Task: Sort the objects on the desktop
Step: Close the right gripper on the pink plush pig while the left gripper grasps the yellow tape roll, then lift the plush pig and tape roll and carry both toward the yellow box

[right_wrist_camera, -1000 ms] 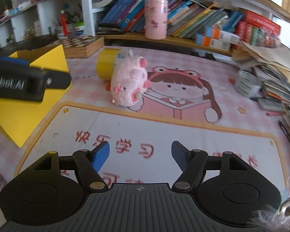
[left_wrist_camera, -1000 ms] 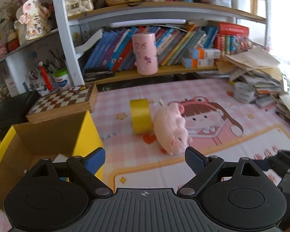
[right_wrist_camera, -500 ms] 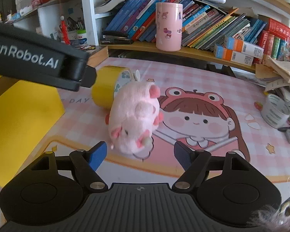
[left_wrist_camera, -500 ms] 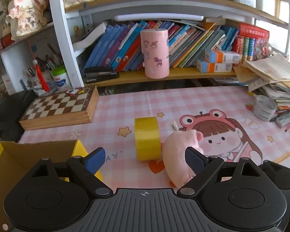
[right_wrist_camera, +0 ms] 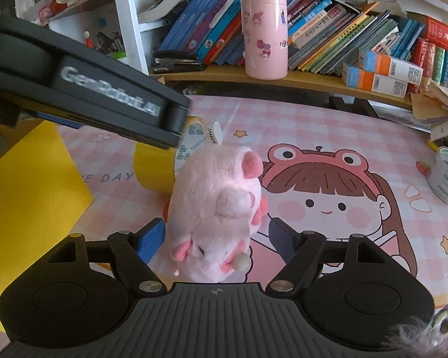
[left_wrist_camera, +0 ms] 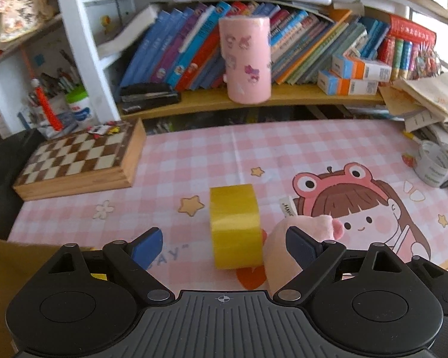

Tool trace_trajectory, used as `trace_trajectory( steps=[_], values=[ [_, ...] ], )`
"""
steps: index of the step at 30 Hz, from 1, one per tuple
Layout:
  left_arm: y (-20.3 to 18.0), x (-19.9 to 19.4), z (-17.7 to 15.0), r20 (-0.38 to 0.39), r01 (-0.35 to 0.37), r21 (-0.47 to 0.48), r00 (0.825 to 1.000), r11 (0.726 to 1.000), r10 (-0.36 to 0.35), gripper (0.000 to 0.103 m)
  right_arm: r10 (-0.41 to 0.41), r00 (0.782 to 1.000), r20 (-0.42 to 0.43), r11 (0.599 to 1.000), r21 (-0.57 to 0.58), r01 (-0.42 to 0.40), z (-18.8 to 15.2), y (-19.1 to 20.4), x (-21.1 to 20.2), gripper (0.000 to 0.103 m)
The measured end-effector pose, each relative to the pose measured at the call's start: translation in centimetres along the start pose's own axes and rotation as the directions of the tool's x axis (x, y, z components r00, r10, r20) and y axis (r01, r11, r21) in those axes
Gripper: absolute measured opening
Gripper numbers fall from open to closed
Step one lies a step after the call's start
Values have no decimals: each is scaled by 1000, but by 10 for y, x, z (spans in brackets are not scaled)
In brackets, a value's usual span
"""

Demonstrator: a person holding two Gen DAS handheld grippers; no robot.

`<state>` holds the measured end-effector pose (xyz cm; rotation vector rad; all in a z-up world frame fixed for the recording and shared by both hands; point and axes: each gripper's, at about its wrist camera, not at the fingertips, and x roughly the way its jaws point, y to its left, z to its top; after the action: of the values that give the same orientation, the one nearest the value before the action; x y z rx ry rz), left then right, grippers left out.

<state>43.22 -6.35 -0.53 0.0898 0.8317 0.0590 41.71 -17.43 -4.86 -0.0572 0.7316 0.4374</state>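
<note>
Left wrist view: left gripper [left_wrist_camera: 224,244] spread wide, nothing pinched; yellow tape roll [left_wrist_camera: 235,226] stands on edge between fingers, untouched, on pink checked mat [left_wrist_camera: 194,155]. Pink plush toy [left_wrist_camera: 295,238] just right of roll, touching it.

Right wrist view: right gripper [right_wrist_camera: 216,240] agape, straddling plush toy [right_wrist_camera: 215,208]; grip uncertain. Yellow box [right_wrist_camera: 30,197] at left.

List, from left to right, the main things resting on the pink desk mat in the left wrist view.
Wooden chessboard box → yellow tape roll → pink plush pig → white tape roll.
</note>
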Motion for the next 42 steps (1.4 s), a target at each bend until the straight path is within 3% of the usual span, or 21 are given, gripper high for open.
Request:
trace_trajectory(
  steps=[12,15,17,18,20,22,23,31,42],
  values=[
    [0,33,18,-39,-27,-22,999,999,26,86,-10,999,-30,997,79,12,3,-3,19,73],
    [-1,42,18,-64,-45,-9,997,999,44,78,-10,999,-48,997,74,14,3,-1,25,71],
    [-2,47,17,-78,-49,-7,996,999,48,71,-7,998,-65,997,77,12,2,-2,28,62],
    [-3,49,17,-81,-46,-8,996,999,45,70,2,998,-68,997,83,4,2,-4,28,53],
    [-5,51,16,-76,-33,-6,997,999,33,65,5,998,-70,997,81,1,1,-7,24,53],
    [-7,53,16,-80,-14,-1,997,1000,14,42,0,998,-70,996,85,6,-2,-13,19,51],
    [-7,55,15,-86,2,-1,996,1000,-2,41,-4,997,-71,996,90,11,-4,-16,17,51],
    [-11,39,8,-38,20,-11,999,1000,-20,40,-34,997,-69,994,105,41,-13,-40,-3,50],
    [-15,-10,-9,19,77,-58,997,995,-76,40,-1,998,-57,998,69,5,-24,-42,-34,50]
  ],
)
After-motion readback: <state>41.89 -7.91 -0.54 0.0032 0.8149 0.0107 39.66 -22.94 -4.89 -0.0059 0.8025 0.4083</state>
